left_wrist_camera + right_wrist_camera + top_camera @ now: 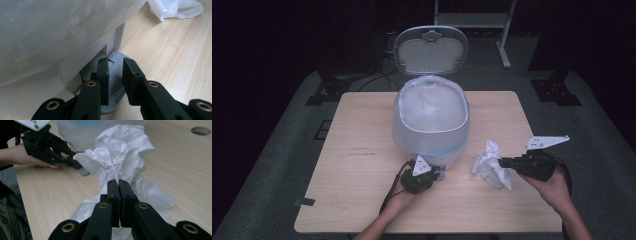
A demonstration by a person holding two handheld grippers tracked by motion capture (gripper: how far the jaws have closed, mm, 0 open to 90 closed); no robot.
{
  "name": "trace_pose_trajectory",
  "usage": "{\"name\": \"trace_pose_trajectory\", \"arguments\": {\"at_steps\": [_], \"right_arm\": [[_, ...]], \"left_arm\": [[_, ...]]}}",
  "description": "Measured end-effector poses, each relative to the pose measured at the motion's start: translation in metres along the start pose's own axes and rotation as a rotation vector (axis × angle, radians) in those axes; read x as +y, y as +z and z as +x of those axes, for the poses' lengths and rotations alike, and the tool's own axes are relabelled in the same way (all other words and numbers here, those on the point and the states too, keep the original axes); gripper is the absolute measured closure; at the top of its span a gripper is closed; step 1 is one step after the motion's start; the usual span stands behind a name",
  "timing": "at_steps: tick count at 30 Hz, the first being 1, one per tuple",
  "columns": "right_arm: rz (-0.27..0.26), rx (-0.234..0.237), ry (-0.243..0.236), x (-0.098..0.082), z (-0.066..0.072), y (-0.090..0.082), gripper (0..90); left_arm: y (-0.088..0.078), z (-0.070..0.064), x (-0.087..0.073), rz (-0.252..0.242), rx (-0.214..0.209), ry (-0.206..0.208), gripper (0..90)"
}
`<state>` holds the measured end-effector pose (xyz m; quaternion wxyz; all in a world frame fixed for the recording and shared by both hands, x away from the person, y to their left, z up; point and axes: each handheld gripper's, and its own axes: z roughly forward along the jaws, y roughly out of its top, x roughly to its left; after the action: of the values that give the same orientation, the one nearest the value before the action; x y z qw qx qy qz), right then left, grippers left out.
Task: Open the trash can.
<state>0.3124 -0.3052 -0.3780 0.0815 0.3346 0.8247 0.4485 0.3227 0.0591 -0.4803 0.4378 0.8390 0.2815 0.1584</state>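
Between your right tongs (119, 185) sits a crumpled white paper towel (120, 155): the two black jaws are pressed together on a fold of it, and the rest of the sheet bunches up above the tips and spreads out flat on the wood below them. From the high view those tongs (503, 162) lie nearly level over the table (362, 170), pointing toward your other hand, with the towel (490, 165) at their tips and its lower edge seemingly on the tabletop

Your left tongs (438, 173) rest low at the foot of the bin (432, 125), which stands just beyond them. Their jaws point down onto the grey ribbed pedal (117, 82) that sticks out from the bin's base. In the left gripper view the jaws (117, 75) stand close together with a narrow gap left between the pads, and nothing is pinched in that gap; the tips rest on or just over the pedal, and you cannot tell from the pictures how hard they bear on it. The white wall of the bin (50, 37), wrapped in its thin plastic liner, rises right beside the left jaw

Beyond both tongs the bin's lid (431, 50) stands upright and open, and the liner (432, 107) folds over the rim. The towel lies to the side of the bin, between your two tongs and nearer the right pair
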Motion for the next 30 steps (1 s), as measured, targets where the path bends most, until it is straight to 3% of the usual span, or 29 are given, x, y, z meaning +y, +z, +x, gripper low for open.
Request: {"name": "trace_pose_trajectory", "arguments": {"at_steps": [30], "right_arm": [[-0.063, 0.034, -0.018, 0.037, 0.008, -0.022, 88.0]], "left_arm": [[0.0, 0.0, 0.0, -0.005, -0.001, -0.005, 75.6]]}}
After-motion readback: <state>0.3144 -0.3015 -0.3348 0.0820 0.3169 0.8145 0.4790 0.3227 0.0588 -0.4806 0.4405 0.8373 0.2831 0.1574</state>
